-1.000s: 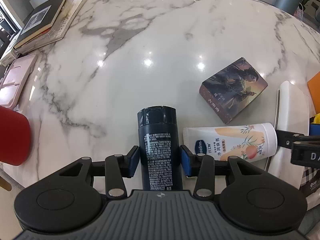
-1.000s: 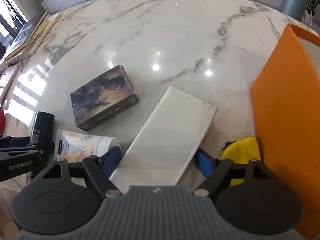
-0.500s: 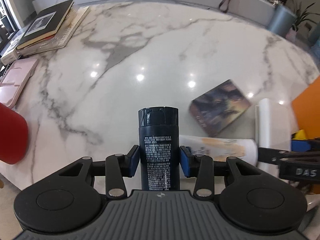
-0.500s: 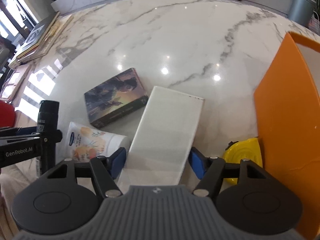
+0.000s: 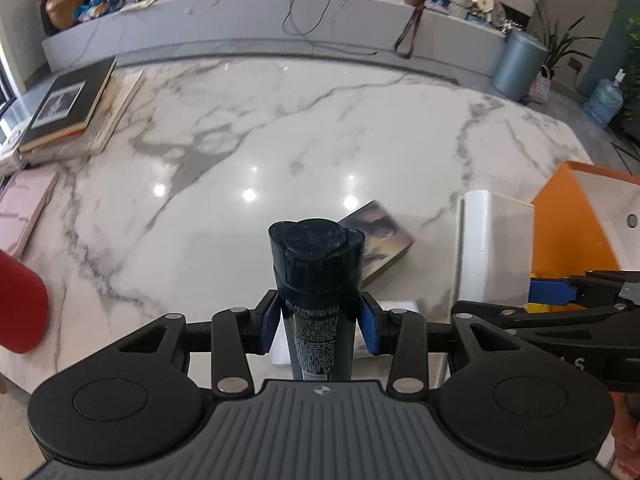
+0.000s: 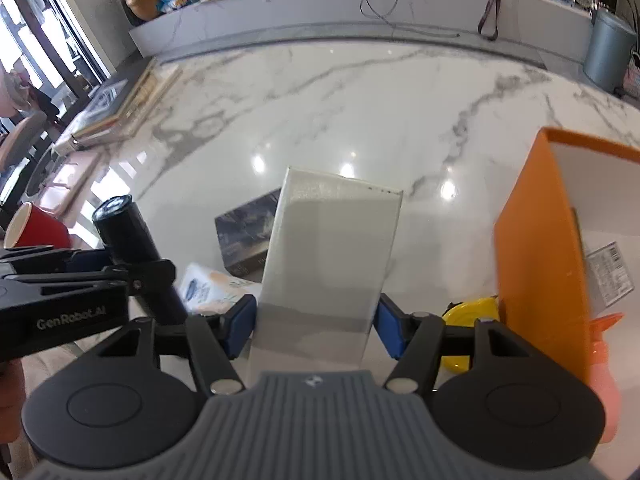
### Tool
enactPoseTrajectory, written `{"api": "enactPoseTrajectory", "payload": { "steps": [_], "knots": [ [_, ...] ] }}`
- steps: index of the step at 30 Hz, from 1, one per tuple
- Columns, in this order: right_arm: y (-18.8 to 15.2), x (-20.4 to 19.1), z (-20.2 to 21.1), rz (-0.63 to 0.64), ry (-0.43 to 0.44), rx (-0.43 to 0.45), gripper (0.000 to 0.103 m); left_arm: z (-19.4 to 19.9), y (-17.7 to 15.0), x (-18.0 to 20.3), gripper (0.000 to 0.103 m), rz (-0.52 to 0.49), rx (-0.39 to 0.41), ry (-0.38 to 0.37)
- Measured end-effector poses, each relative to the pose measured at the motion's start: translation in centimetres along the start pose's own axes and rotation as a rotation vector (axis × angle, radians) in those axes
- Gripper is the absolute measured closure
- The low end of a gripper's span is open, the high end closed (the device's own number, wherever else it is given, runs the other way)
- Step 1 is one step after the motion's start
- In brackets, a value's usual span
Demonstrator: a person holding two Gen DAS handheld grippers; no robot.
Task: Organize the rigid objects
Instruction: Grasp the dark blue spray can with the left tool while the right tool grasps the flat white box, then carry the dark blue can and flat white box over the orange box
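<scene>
Holding two things at once, I have the dark bottle (image 5: pixel 316 280) clamped upright between the pads of my left gripper (image 5: pixel 318 322), lifted clear of the counter (image 5: pixel 280 140). My right gripper (image 6: pixel 316 326) has just been closing its jaws on the flat white box (image 6: pixel 332 248), and they now pinch its long sides, the box tilted up off the marble. So two pickups look done, but neither thing has reached a resting place.

Below and between my hands, the lotion tube (image 6: pixel 208 286) lies on its side, and the illustrated card box (image 5: pixel 380 240) rests flat just beyond it; both are untouched, as far as I can see. To my right stands the orange bin (image 6: pixel 540 264), open toward me, with a yellow object (image 6: pixel 472 316) beside its near corner. I judge that bin the likely destination, though nothing confirms it.

Remaining, by my reckoning: set down bottle and white box, then collect the tube and card box. A red cup (image 6: pixel 34 228) and stacked books (image 5: pixel 68 108) sit well off to the left.
</scene>
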State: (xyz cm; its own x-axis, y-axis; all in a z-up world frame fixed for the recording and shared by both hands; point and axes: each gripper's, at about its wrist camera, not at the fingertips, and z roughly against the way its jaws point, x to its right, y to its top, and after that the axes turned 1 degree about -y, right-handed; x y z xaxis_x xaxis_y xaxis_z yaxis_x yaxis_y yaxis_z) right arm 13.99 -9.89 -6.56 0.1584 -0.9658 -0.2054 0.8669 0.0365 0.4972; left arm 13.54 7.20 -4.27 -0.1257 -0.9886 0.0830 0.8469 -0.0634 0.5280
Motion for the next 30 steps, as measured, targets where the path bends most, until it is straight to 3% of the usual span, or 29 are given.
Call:
{"api": "enactPoseTrajectory", "payload": {
  "steps": [14,22,30],
  "knots": [
    [0.5,1.9,9.4,0.062,-0.006,0.205,0.04,6.9,2.1,6.0,0.056,-0.088,0.168,-0.051],
    [0.3,6.9,15.1,0.08,-0.105,0.282,0.04,9.1,3.8,11.6,0.056,-0.13,0.214,-0.178],
    [-1.1,13.5,17.2,0.065,-0.213,0.27,0.04,7.6,5.0,18.4,0.056,-0.197,0.19,-0.297]
  ]
}}
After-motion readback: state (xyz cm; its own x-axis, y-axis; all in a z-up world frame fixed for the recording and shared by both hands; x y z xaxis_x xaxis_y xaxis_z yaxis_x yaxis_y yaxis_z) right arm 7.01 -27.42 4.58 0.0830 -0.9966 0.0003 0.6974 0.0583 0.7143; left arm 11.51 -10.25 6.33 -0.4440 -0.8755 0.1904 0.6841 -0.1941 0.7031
